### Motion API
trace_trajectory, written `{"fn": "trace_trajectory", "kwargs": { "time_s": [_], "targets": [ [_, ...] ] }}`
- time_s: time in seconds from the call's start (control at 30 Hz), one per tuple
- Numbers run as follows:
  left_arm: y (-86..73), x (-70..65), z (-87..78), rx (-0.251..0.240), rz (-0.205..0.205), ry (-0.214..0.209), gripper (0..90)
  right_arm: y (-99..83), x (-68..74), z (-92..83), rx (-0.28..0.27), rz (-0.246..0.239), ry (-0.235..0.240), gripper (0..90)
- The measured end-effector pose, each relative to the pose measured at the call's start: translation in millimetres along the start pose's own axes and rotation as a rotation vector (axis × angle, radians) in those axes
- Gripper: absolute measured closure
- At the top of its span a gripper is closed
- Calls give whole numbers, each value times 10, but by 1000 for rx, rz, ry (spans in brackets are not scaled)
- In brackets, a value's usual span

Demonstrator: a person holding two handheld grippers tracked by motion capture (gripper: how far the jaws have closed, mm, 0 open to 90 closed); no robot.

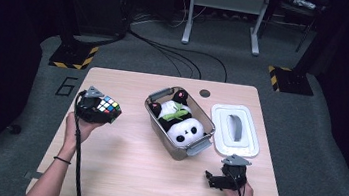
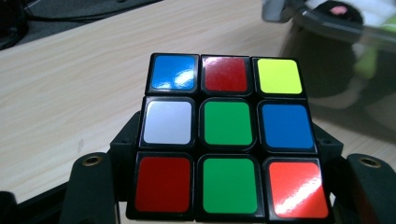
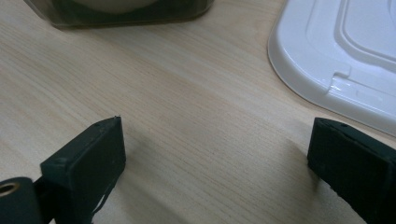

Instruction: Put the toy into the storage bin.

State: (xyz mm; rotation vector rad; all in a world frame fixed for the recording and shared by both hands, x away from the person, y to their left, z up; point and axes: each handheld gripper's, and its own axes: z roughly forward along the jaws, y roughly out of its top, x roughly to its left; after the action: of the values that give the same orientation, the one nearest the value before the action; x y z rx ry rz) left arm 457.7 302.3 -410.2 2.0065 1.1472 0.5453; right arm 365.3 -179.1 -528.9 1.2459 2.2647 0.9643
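Gripping the puzzle cube above the table

Clamped between the left gripper (image 1: 105, 112)'s jaws: puzzle cube (image 2: 227, 140), lifted off the table (image 1: 118, 171). Just beyond it, clear bin (image 1: 156, 126) with plush panda (image 1: 182, 124). Resting low, right gripper (image 3: 215, 158), jaws wide apart, empty, white lid (image 3: 345, 60) ahead.

My cube (image 2: 228, 135) shows blue, red, yellow, white, green and orange squares; the panda (image 1: 183, 123) is black-and-white, the lid (image 1: 235, 129) white.

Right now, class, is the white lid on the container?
No, the white lid lies flat on the table beside the container.
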Motion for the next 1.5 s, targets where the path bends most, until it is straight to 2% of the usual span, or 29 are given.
{"fn": "trace_trajectory", "kwargs": {
  "time_s": [0.43,0.83,0.93,1.17,1.5],
  "targets": [
    [463,-280,-9,-35,80,-46,340,0,0,0,0,0,0,34],
    [774,-518,146,-37,141,-88,340,-1,1,-1,0,2,0,34],
    [850,-567,187,-54,144,-93,340,-1,6,-2,2,9,0,35],
    [981,-651,255,-53,153,-121,340,-1,5,-2,2,7,0,35],
    [1121,-806,479,-39,162,-163,339,-1,4,-3,2,10,1,37]
  ]
}}
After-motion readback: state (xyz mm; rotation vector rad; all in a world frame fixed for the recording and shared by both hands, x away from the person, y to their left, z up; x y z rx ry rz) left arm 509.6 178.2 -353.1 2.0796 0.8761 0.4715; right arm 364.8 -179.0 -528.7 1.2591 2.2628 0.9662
